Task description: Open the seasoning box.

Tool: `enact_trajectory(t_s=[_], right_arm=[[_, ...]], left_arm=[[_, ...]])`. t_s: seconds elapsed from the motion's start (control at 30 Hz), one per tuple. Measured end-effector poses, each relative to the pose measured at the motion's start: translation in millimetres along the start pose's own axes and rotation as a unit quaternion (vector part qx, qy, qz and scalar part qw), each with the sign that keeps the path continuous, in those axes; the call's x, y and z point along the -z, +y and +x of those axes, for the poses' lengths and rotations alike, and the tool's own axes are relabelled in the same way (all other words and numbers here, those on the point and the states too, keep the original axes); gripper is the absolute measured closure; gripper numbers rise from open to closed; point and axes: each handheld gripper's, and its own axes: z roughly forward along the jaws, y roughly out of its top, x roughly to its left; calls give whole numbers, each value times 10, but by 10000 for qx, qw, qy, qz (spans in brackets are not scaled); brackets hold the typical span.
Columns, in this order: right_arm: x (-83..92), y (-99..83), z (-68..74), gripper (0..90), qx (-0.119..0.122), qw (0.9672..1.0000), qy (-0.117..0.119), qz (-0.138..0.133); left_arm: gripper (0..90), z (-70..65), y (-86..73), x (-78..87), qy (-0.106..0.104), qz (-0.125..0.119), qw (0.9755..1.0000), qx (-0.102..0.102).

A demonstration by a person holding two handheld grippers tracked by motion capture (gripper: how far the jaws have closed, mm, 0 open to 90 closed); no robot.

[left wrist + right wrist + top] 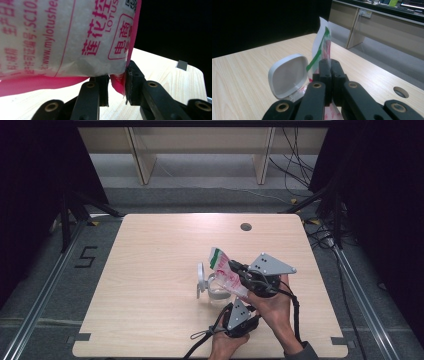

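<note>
Bag (226, 272) of white plastic, printed in pink with a green stripe near its top, is held tilted above the middle of the table (150, 285), right of centre and toward the person's side. In the high view its striped end points up and away from the person, and its lower end hangs over a clear container (216, 290). Left of the bag, a white lid (200, 280) with rounded corners stands open on edge at the container's left side, just beside the bag.

In the left gripper view the bag (65, 37) hangs close overhead, white with pink lettering and a pink border. The left gripper (117, 86) has its jaws set narrowly, with a pink corner of the bag between them; the right-hand jaw touches that corner, while a small gap shows beside the other. In the high view this gripper (239, 316) sits low, near the table's near edge, held in the left hand (226, 344).

In the right gripper view the right gripper (329, 75) has its jaws pressed together on the bag's (322, 48) edge, which rises upright past them, with the lid (288, 75) to its left. In the high view this gripper (250, 277) clamps the bag's right side, held in the right hand (274, 305). A round hole (245, 226) lies in the table farther back, well apart from the bag.
</note>
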Motion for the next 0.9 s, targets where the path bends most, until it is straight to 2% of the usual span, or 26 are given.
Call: enact_trajectory(t_s=[0.17, 0.2, 0.3, 0.33, 0.47, 0.5, 0.53, 0.57, 0.6, 0.63, 0.7, 0.73, 0.9], right_arm=[[-13, 15, 9, 900, -25, 10000, 45, 6], [-14, 31, 13, 900, 56, 10000, 6, -19], [-16, 33, 16, 900, 31, 10000, -10, 21], [-25, 27, 10, 900, 108, 9999, -78, -19], [-34, 26, 9, 900, 39, 10000, 17, 34], [-22, 29, 13, 900, -47, 10000, 15, 50], [-22, 29, 13, 900, -47, 10000, 15, 50], [-34, 33, 15, 900, 91, 9999, -64, -28], [-40, 30, 15, 900, 105, 9999, -60, -4], [-43, 25, 24, 900, 19, 10000, -13, 63], [-49, 21, 8, 900, 90, 10000, 5, 33], [-46, 20, 17, 900, -13, 10000, 47, 24], [-36, 17, 2, 900, -2, 10000, -18, 3]], left_arm=[[748, -2, 16, 4, -3, -49, 10000, 10], [748, -3, 26, 2, 14, -81, 10000, -2], [748, -1, 24, 3, 2, -57, 10000, 9], [748, -1, 19, -3, -33, -47, 10000, 15], [748, -3, 25, 5, -15, -81, 10000, 14], [748, -4, 28, 5, -26, -81, 10000, 10], [748, -4, 28, 5, -26, -81, 10000, 10], [748, -2, 30, 2, -49, -79, 10000, 4], [748, -9, 27, -4, -21, -74, 10000, 16], [748, -11, 26, -2, -19, -63, 10000, 19], [748, -5, 27, -1, -57, -63, 10000, -3], [748, -8, 28, -1, -55, -69, 10000, -6], [748, -10, 25, 0, -53, -50, 10000, -28]])
